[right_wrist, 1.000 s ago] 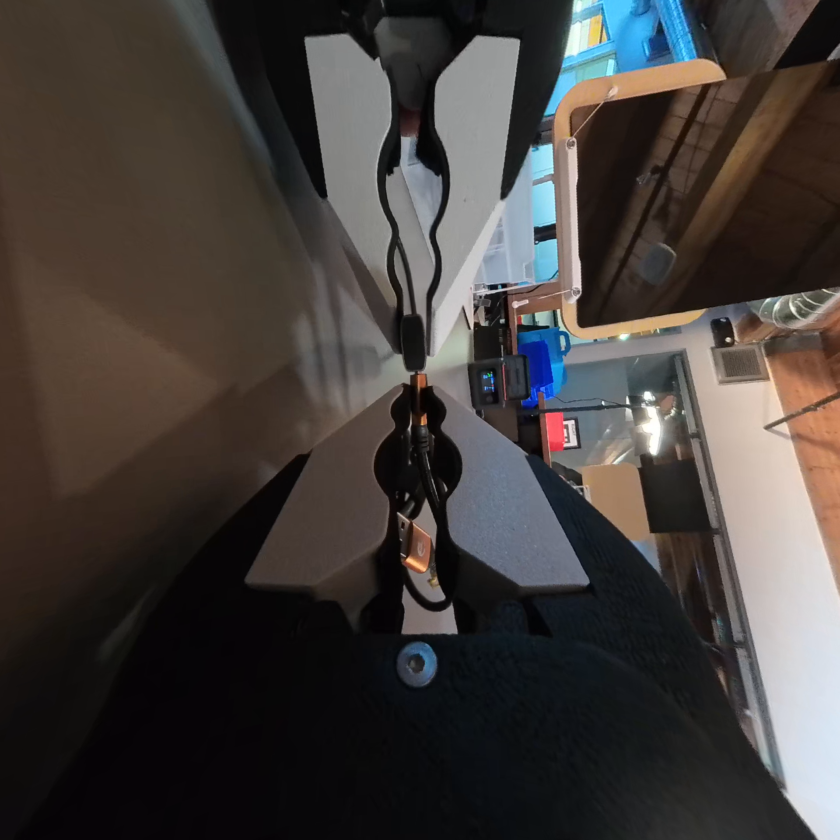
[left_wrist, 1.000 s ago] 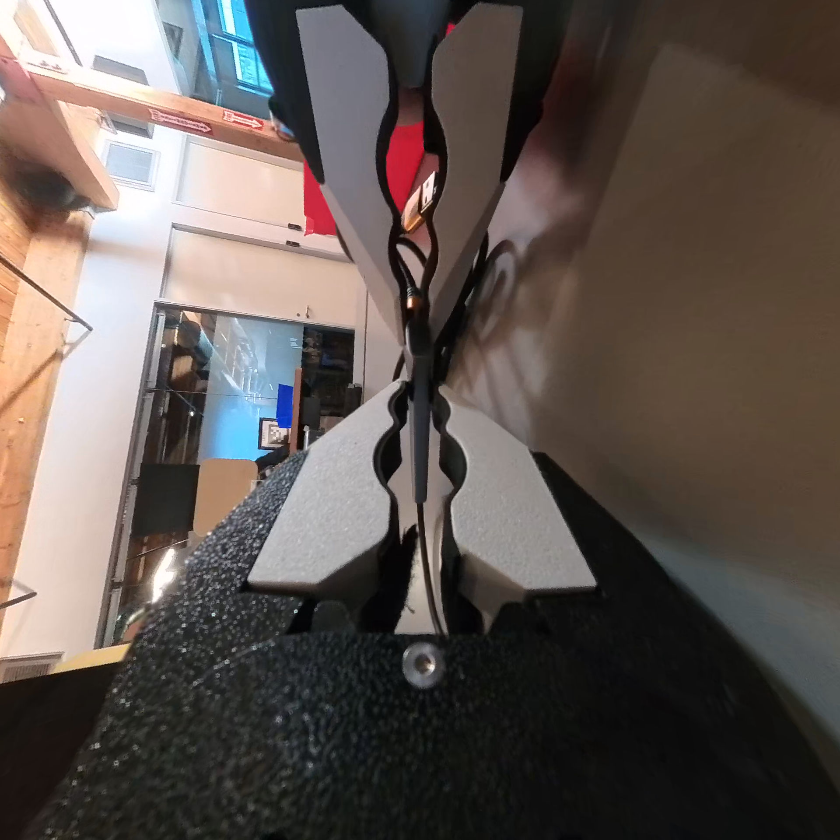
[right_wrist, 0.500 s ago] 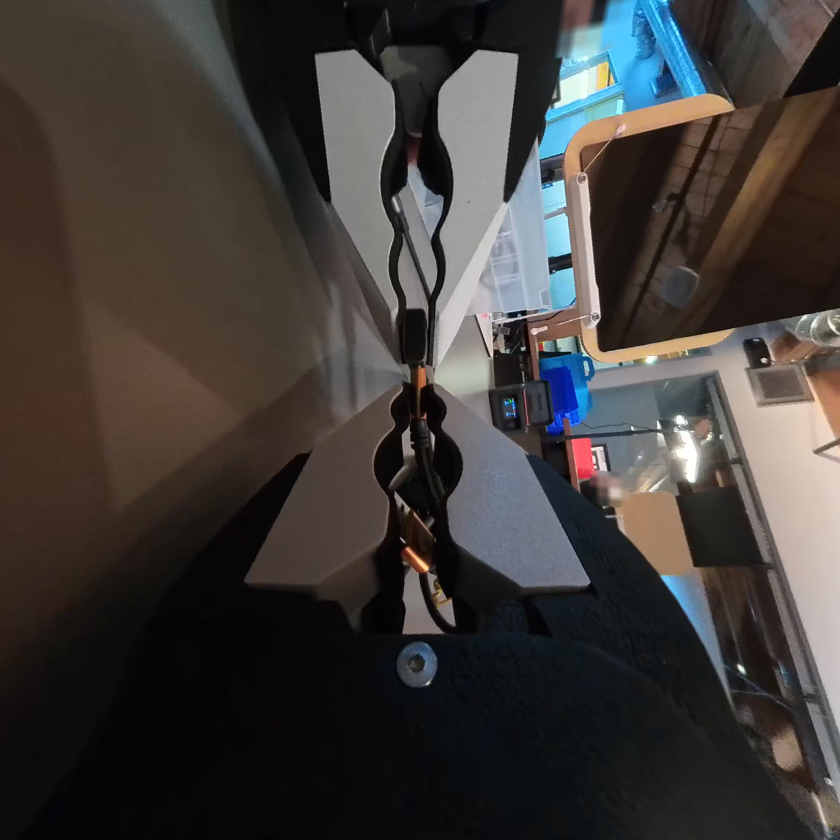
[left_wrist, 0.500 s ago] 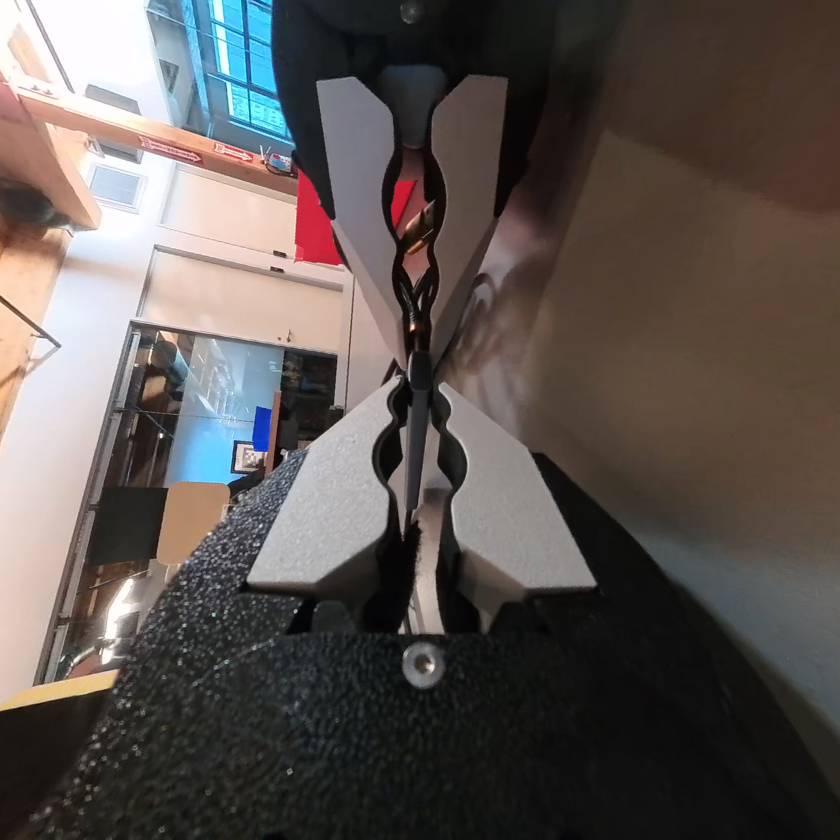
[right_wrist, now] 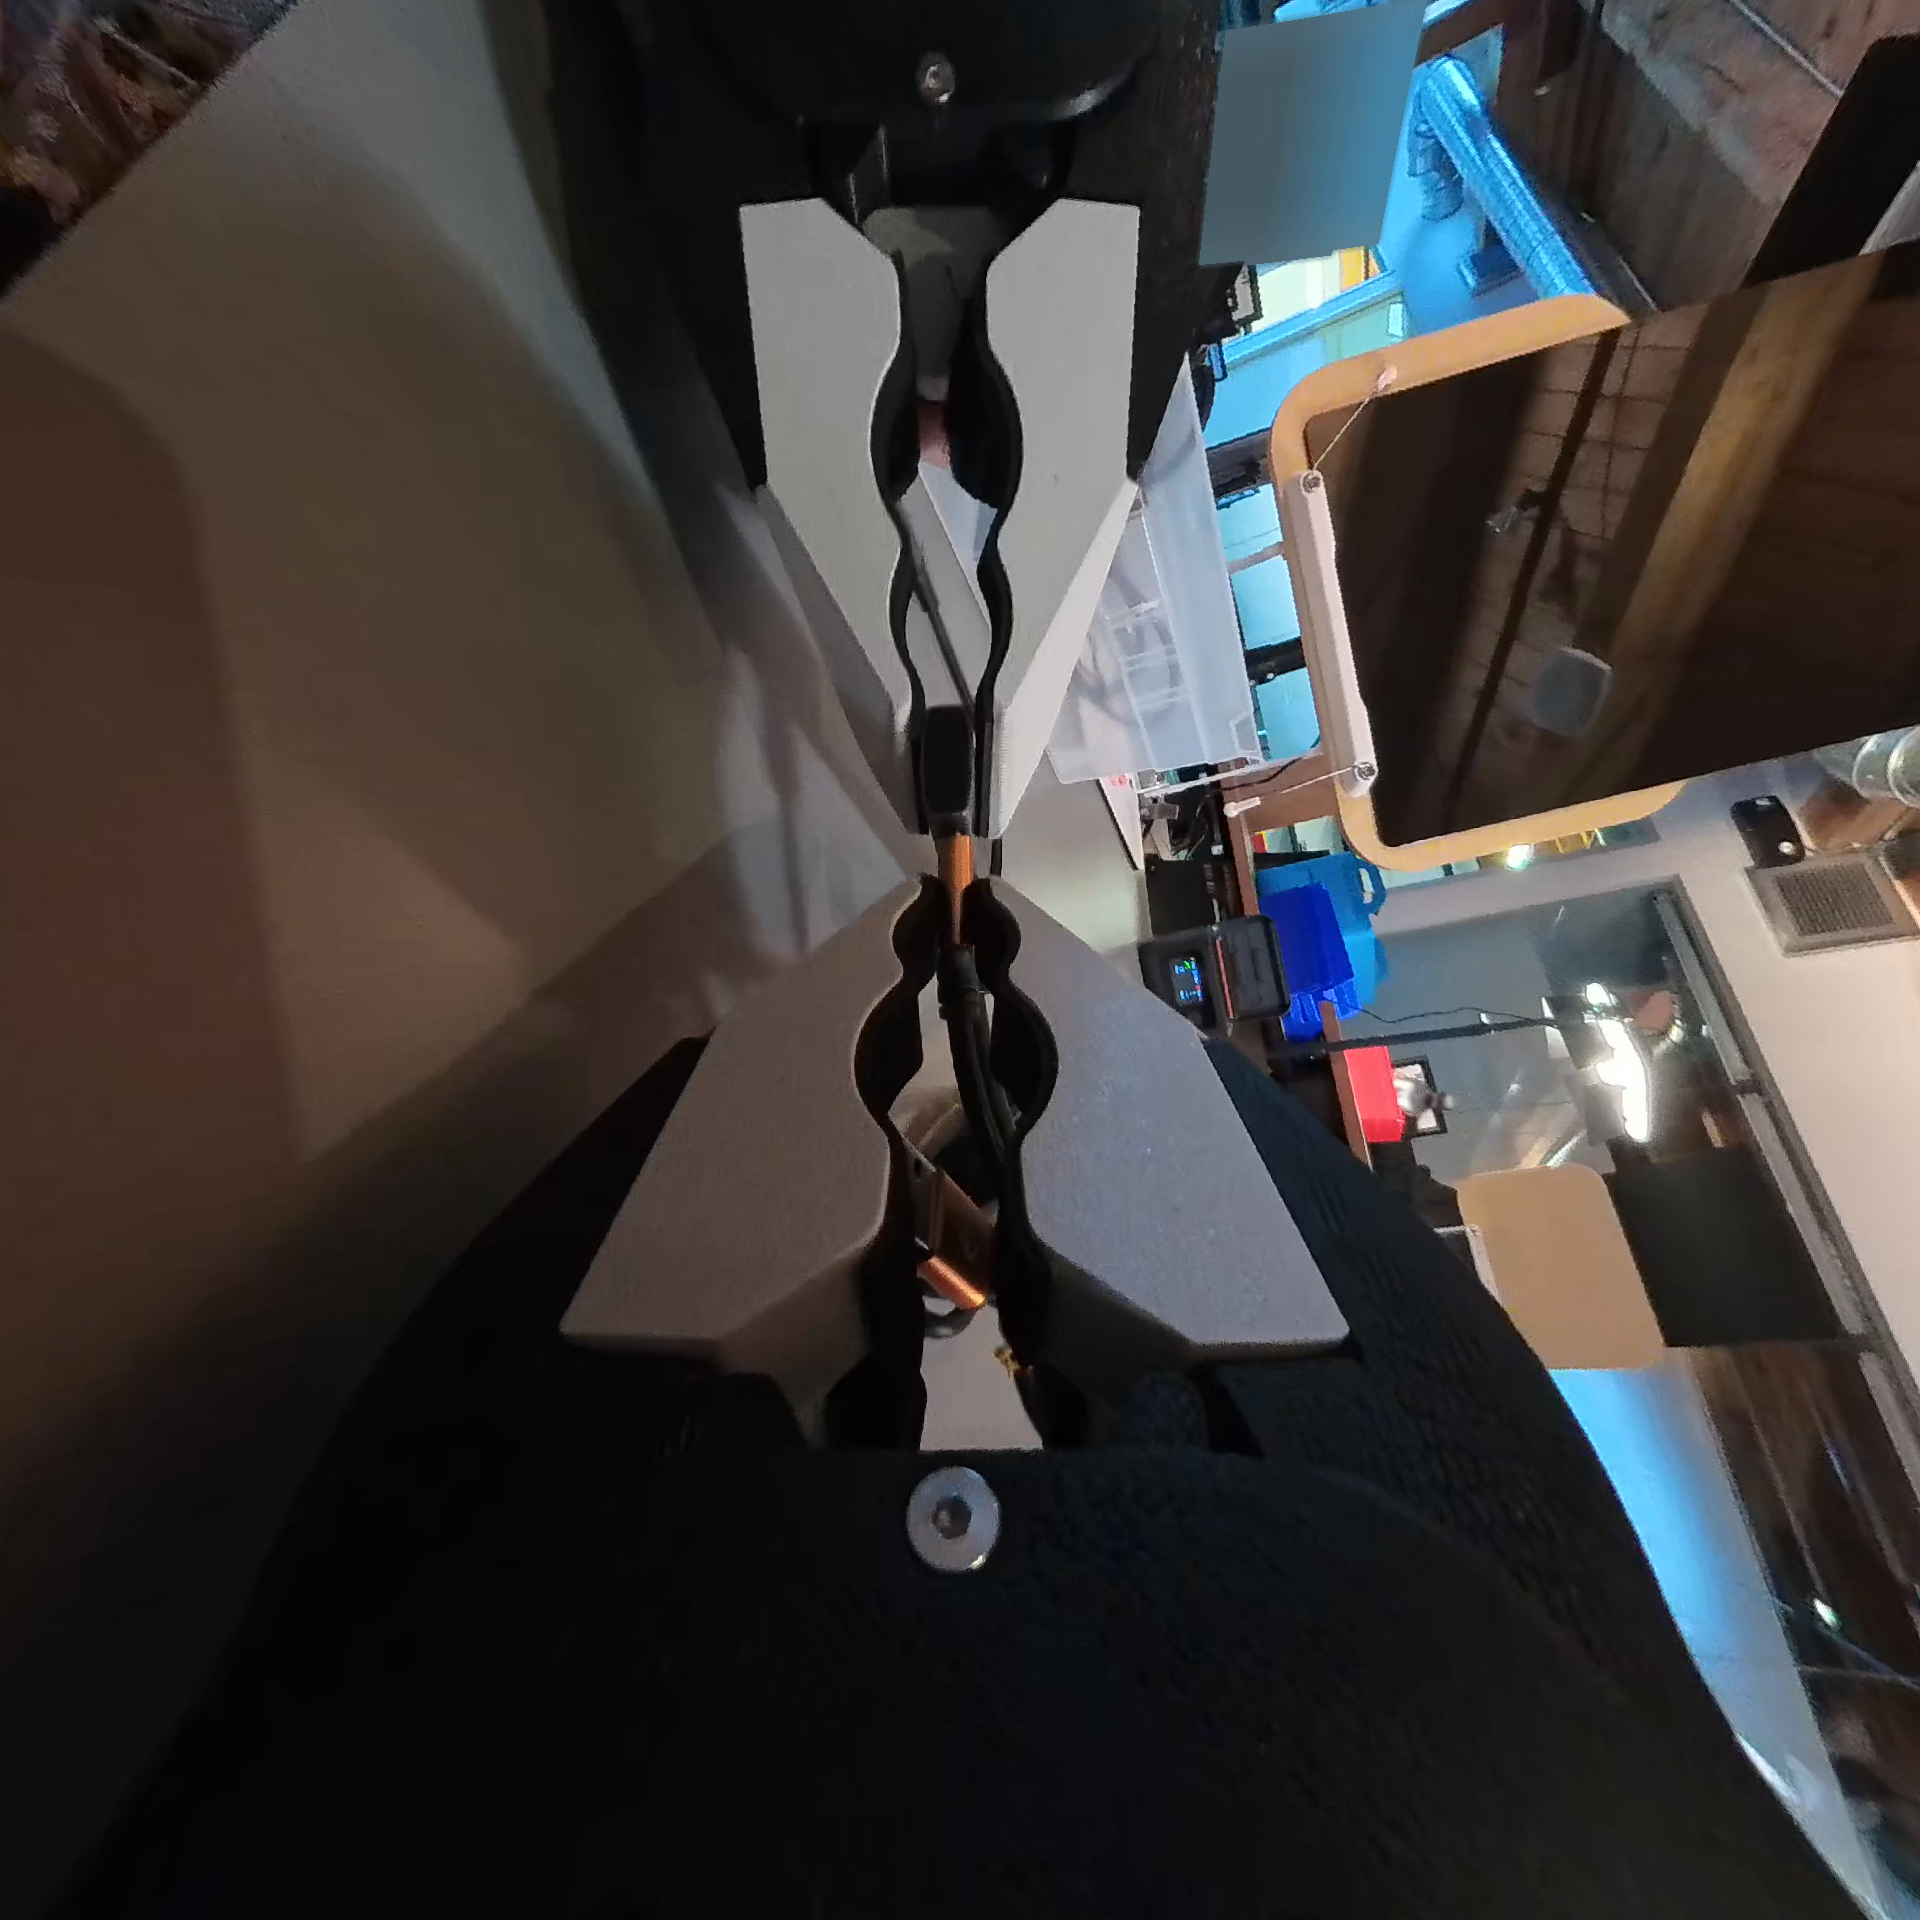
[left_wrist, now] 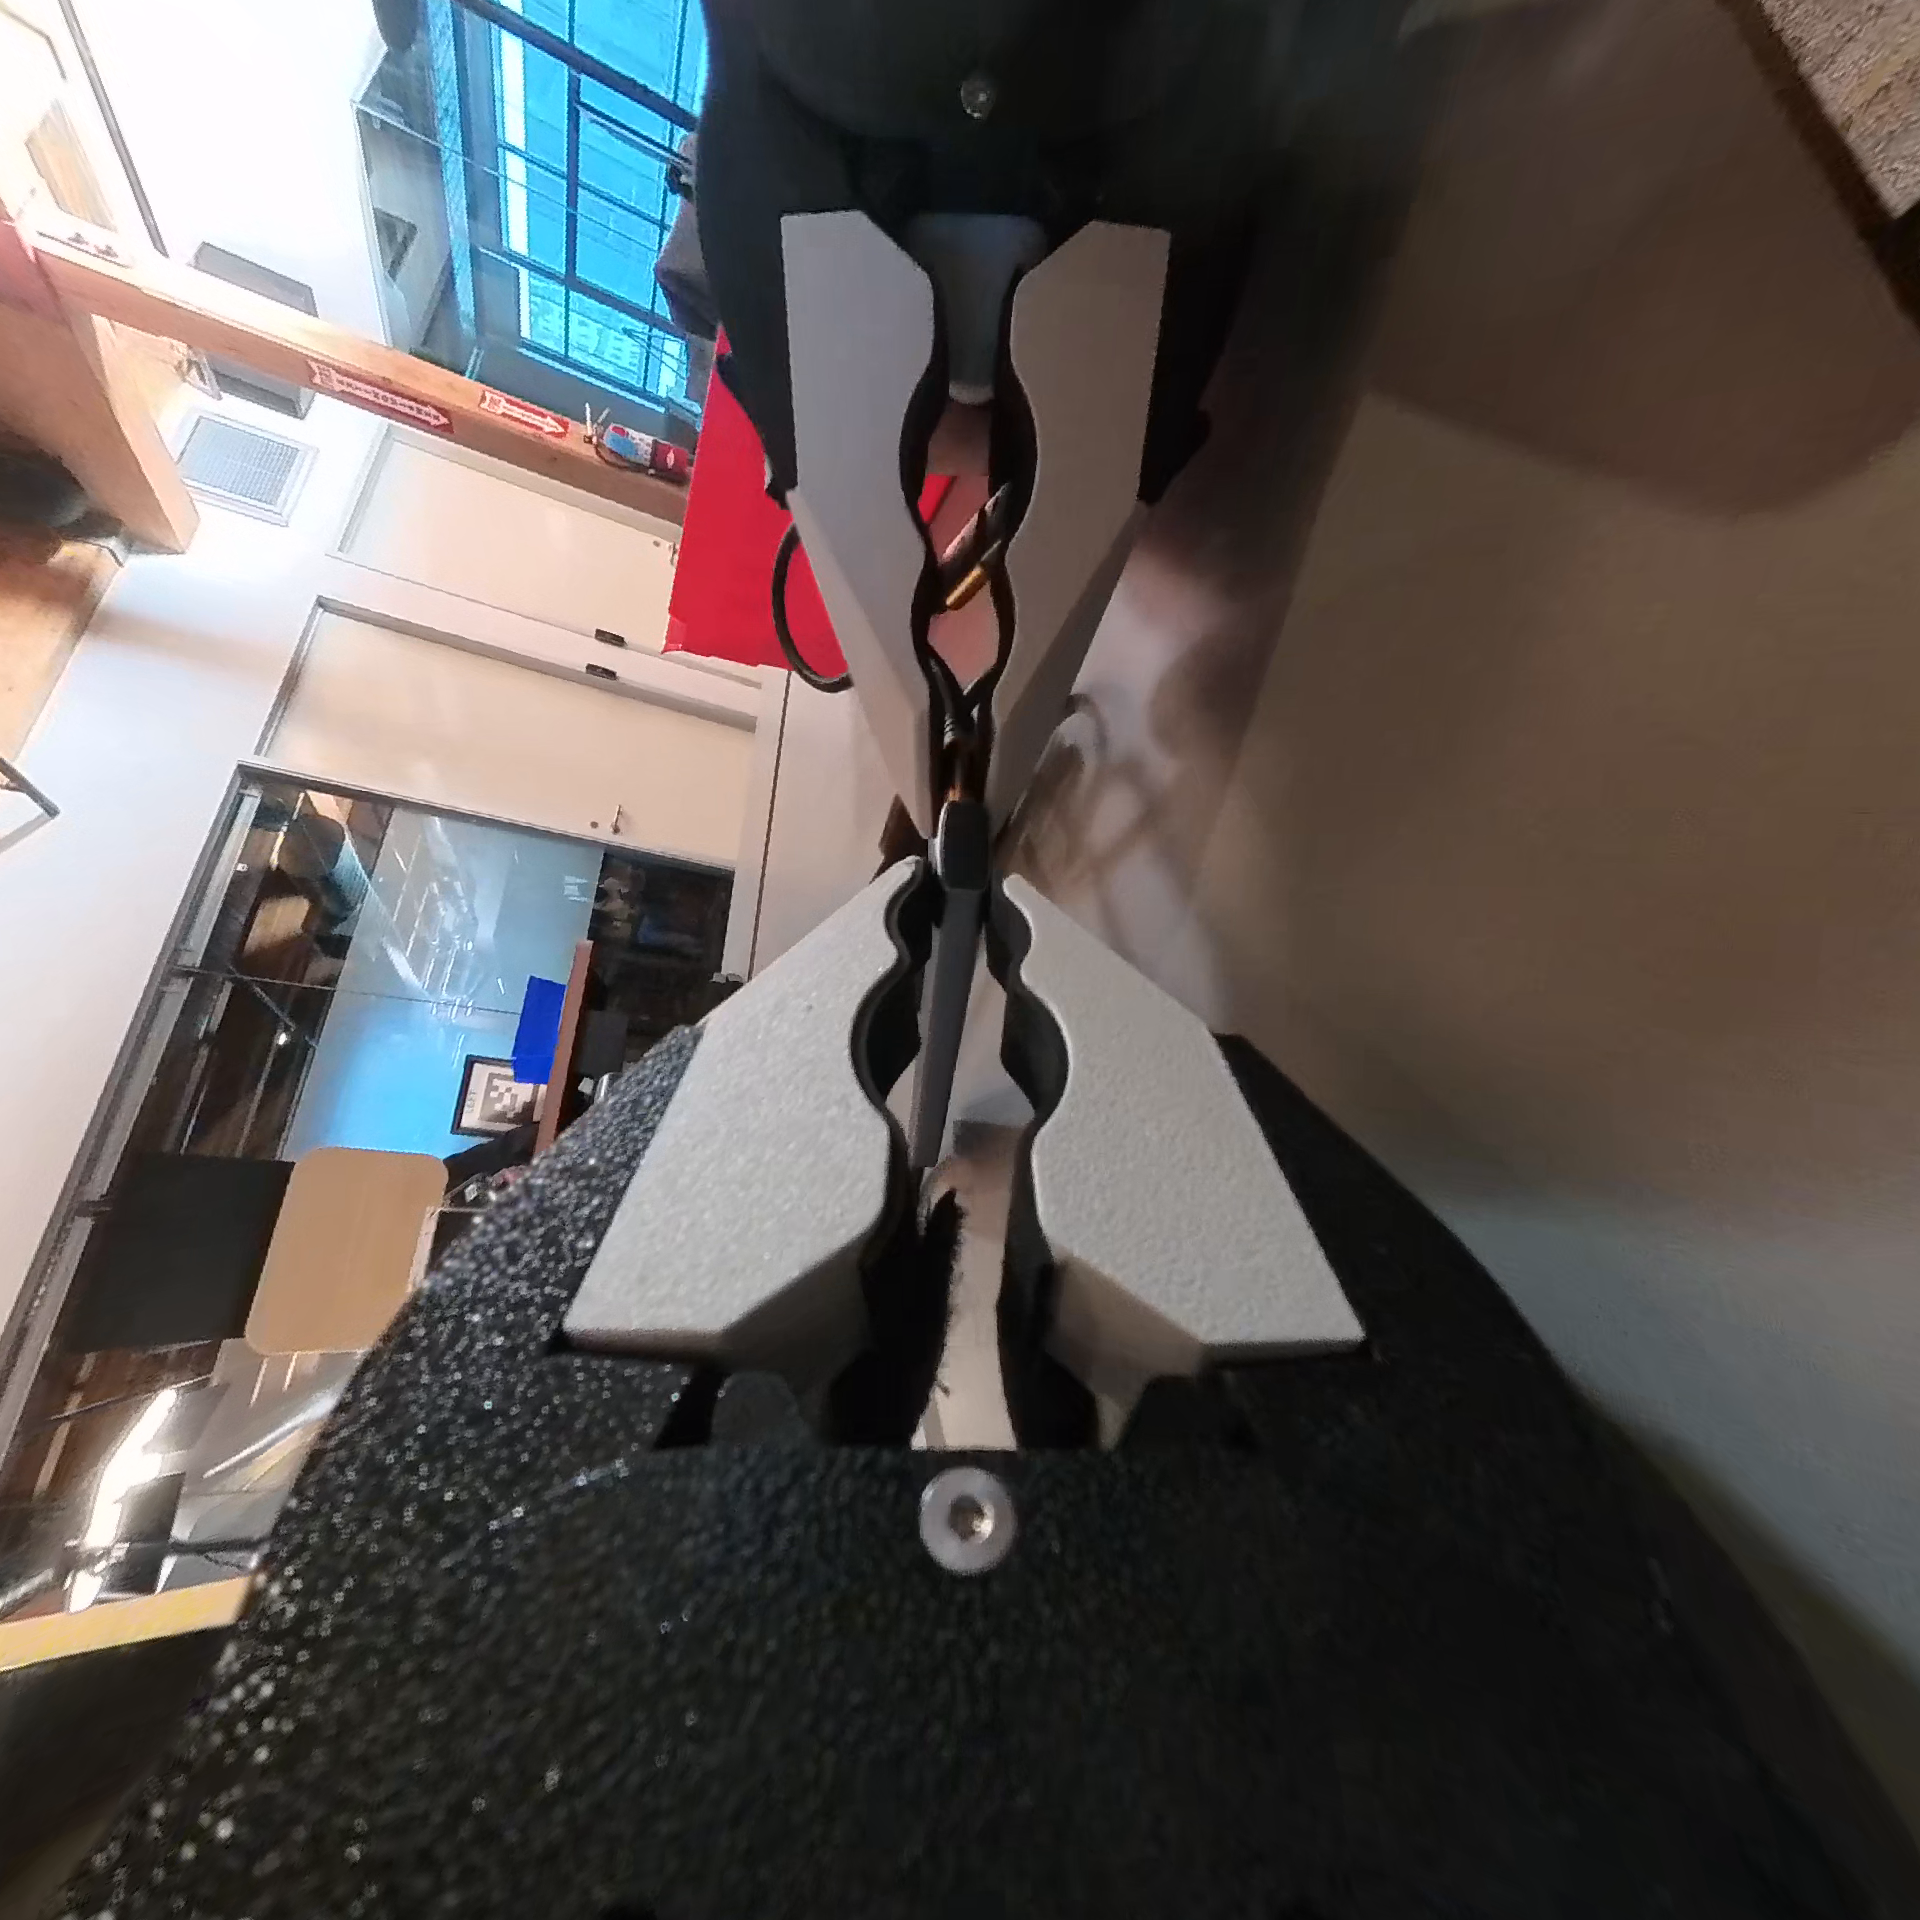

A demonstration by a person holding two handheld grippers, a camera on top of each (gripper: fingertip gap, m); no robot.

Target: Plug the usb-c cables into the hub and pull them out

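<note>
Right gripper (left_wrist: 961, 800) farther back than before, both tip-to-tip, clamped on plug (right_wrist: 954, 862) and hub (left_wrist: 951, 997).

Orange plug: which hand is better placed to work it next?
Right. The right gripper is shut on the orange plug, whose tip meets the hub. The left gripper is shut on the hub, so it probably just braces it.

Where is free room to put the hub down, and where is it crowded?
The pale table is bare beside both grippers. It is crowded only where the left gripper, shut on the hub, meets the right gripper, shut on the cable, tip to tip.
</note>
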